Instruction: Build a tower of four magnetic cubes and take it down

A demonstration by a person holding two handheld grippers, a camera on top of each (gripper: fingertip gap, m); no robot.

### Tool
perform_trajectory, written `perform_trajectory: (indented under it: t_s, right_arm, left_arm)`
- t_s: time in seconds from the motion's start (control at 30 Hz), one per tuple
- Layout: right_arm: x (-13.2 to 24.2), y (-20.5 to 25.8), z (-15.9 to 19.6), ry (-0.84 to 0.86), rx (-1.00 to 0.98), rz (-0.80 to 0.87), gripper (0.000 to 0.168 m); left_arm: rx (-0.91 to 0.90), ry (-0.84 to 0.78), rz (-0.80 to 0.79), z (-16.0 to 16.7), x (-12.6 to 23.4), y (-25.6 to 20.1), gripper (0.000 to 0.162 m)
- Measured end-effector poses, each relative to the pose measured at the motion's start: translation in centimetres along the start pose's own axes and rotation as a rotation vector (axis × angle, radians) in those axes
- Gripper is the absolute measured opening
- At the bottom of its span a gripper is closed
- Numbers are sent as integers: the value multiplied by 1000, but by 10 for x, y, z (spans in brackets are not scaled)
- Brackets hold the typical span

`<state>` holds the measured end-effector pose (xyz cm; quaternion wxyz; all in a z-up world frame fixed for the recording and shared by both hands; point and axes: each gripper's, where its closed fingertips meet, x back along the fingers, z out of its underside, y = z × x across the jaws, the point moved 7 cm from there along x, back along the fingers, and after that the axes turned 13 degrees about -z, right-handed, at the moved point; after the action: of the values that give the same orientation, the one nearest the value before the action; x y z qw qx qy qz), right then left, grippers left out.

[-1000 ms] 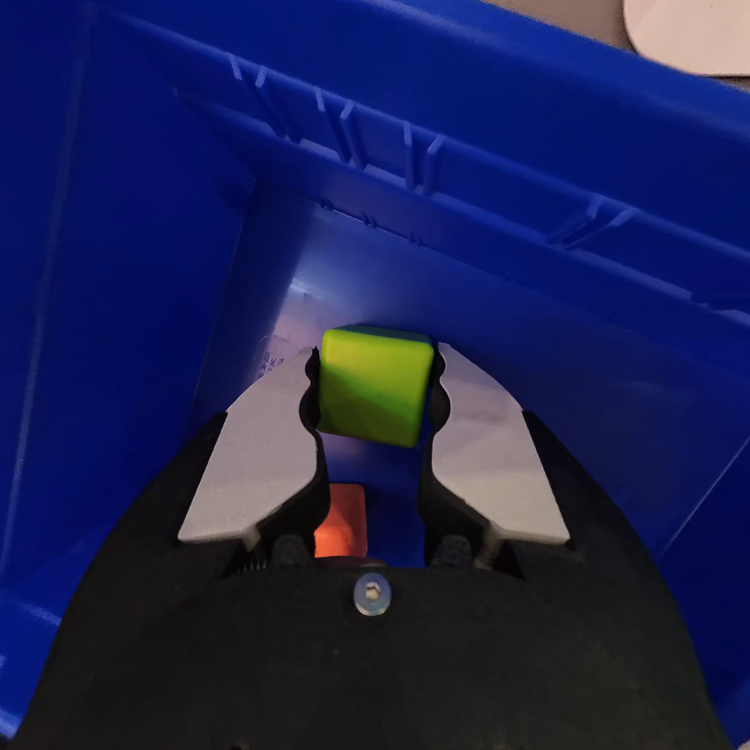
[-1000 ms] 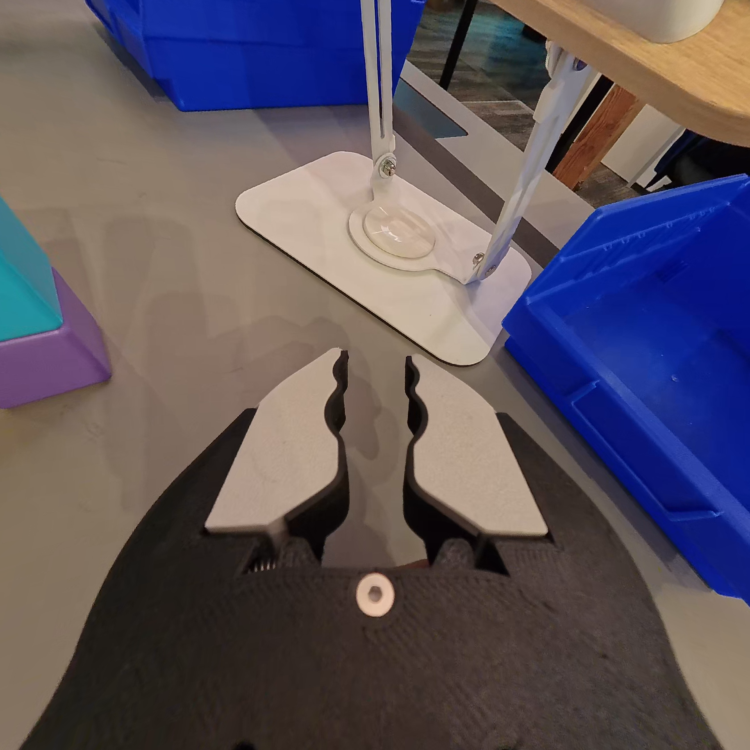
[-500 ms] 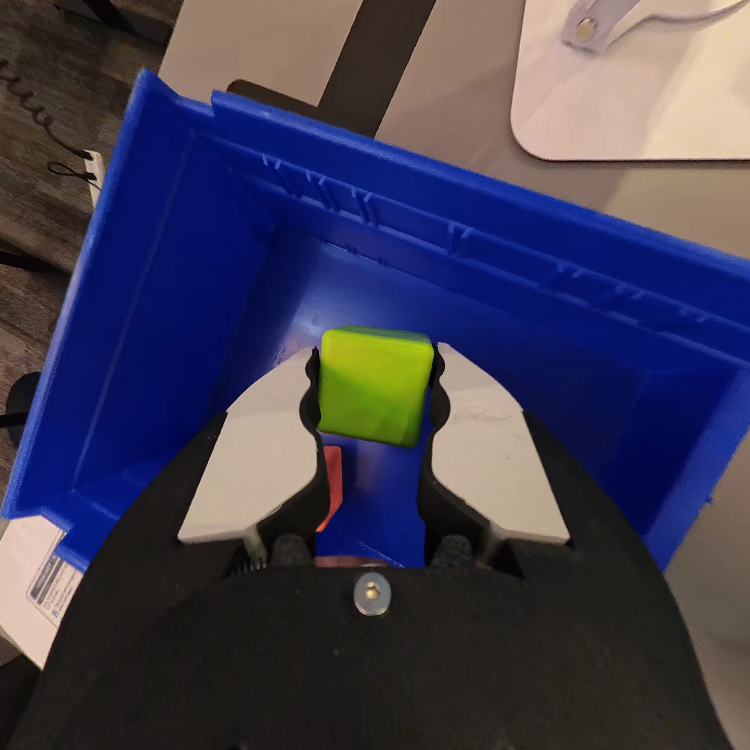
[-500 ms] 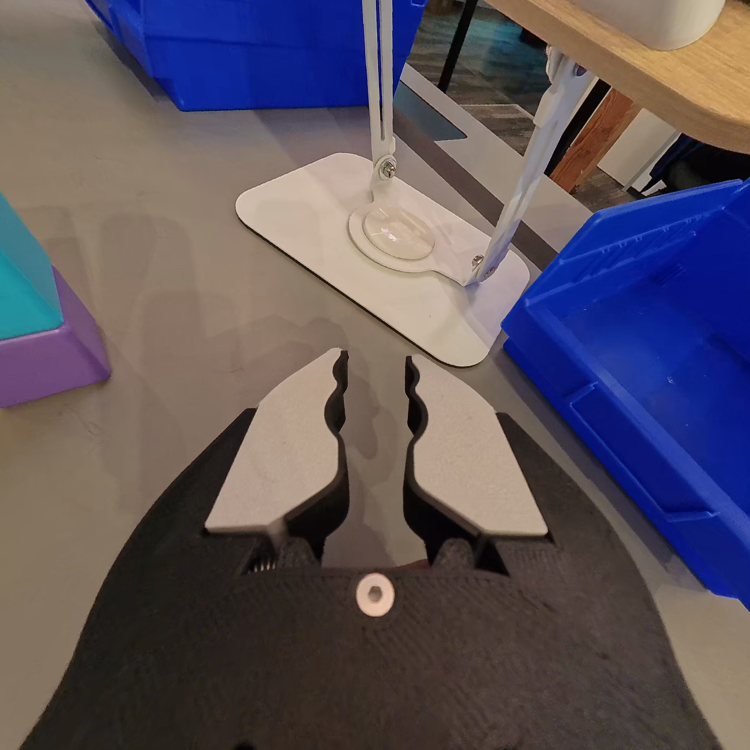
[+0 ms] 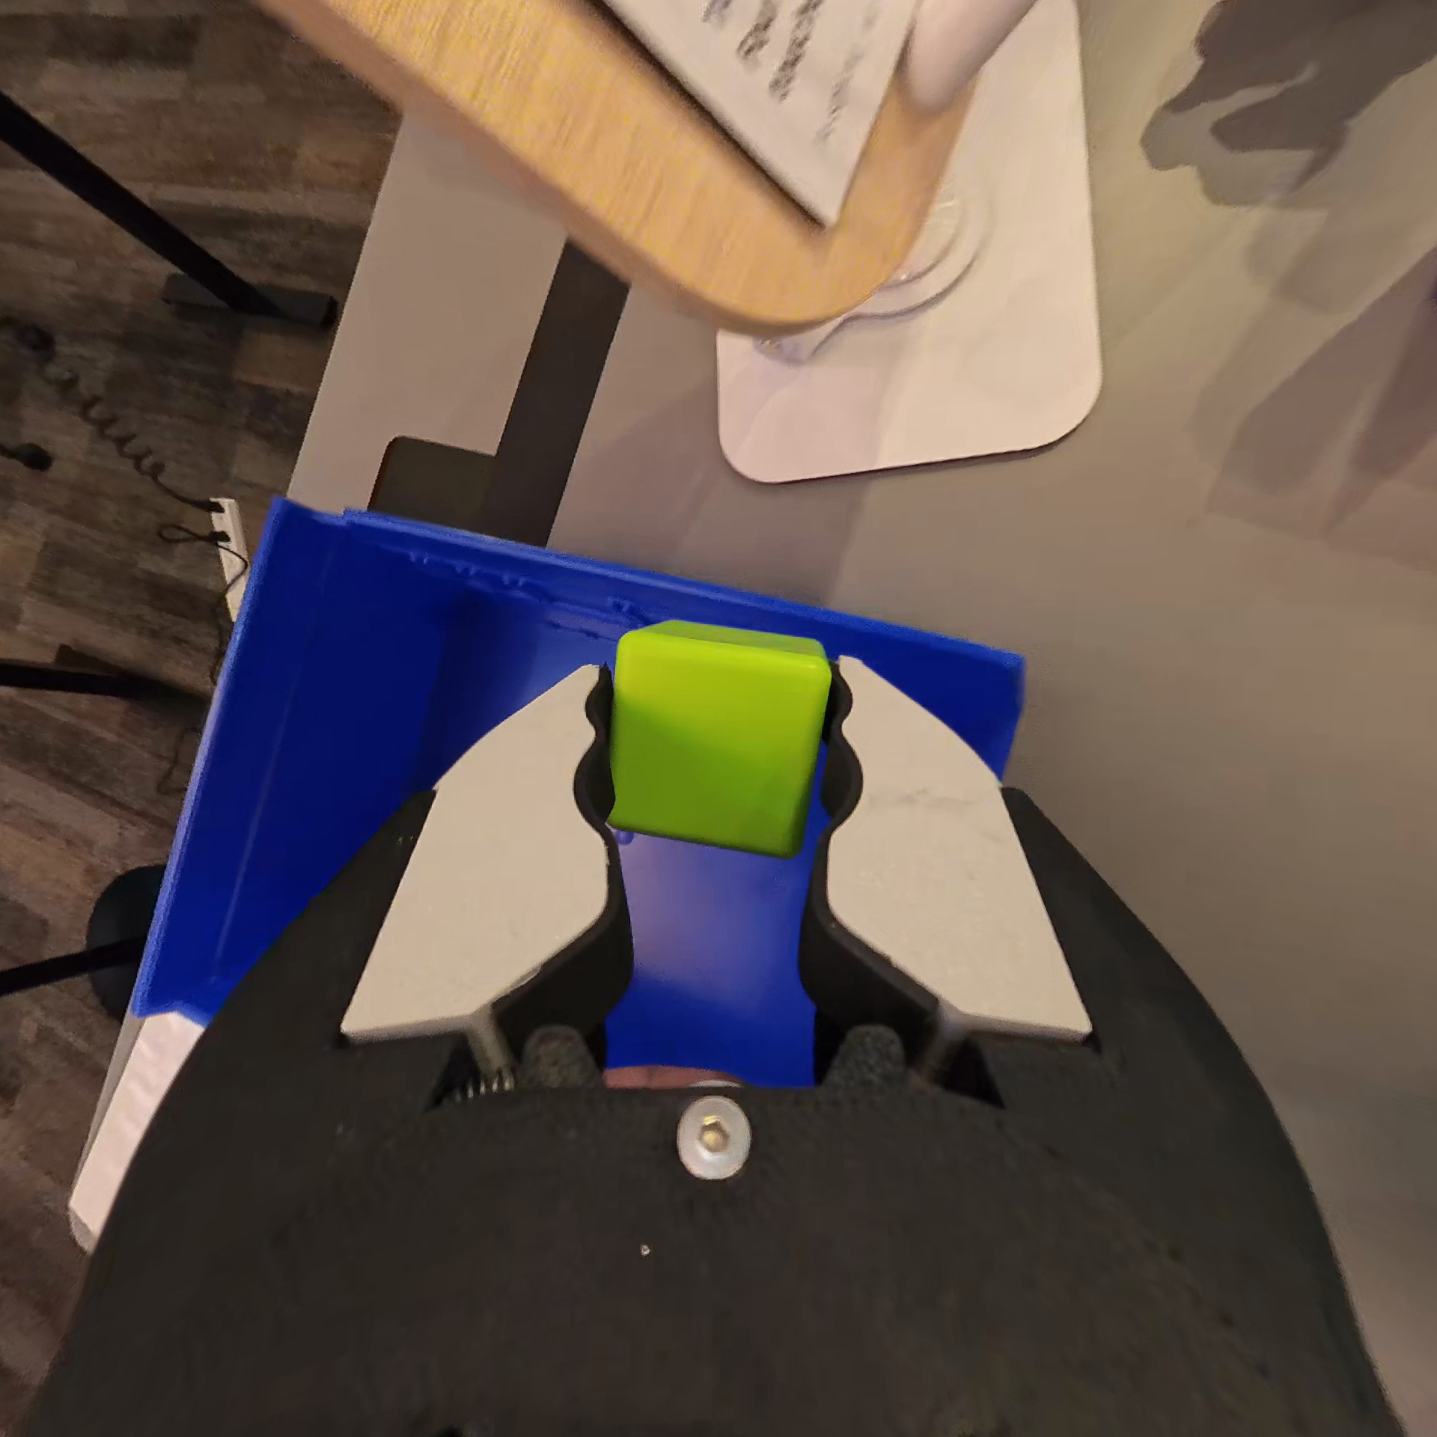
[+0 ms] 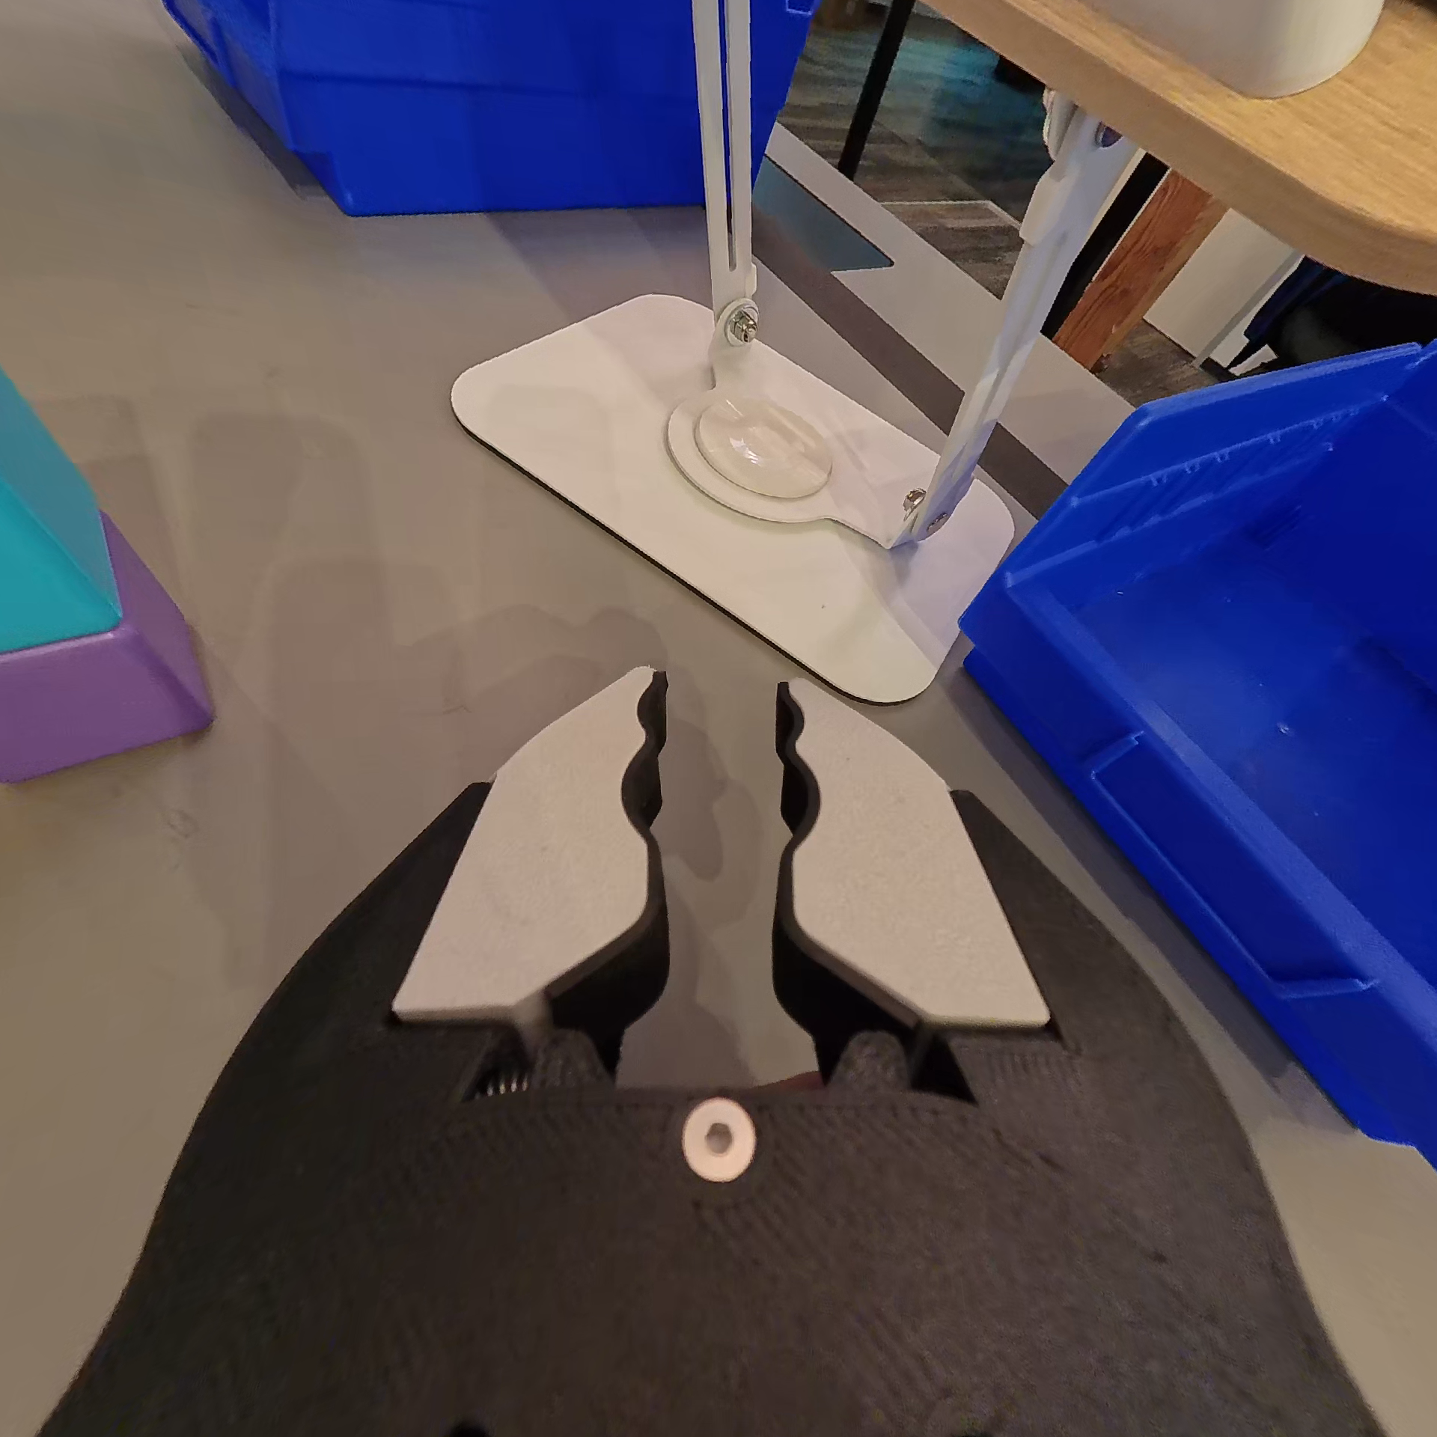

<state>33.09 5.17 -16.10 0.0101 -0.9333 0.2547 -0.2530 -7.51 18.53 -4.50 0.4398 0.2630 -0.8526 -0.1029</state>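
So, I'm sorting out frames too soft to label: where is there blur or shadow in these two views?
Left wrist view: the wooden shelf and the paper on it are smeared by motion, while the green cube in the left hand-held gripper stays sharp. Right wrist view: crisp throughout, with soft shadows on the grey table ahead of the right hand-held gripper.

Left tool (image 5: pixel 719 684) with green cube (image 5: pixel 715 746) risen above blue bin (image 5: pixel 326 739)
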Motion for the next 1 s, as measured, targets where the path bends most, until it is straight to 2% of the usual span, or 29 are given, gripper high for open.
perform_trajectory:
  t_s: [0.5, 1.0]
  right_arm:
    - [0, 1, 0, 5, 7, 0, 27]
    - [-1, 1, 0, 11, 13, 1, 27]
  left_arm:
    - [-131, -78, 131, -59, 8, -73, 51]
    - [-179, -171, 196, -88, 7, -106, 51]
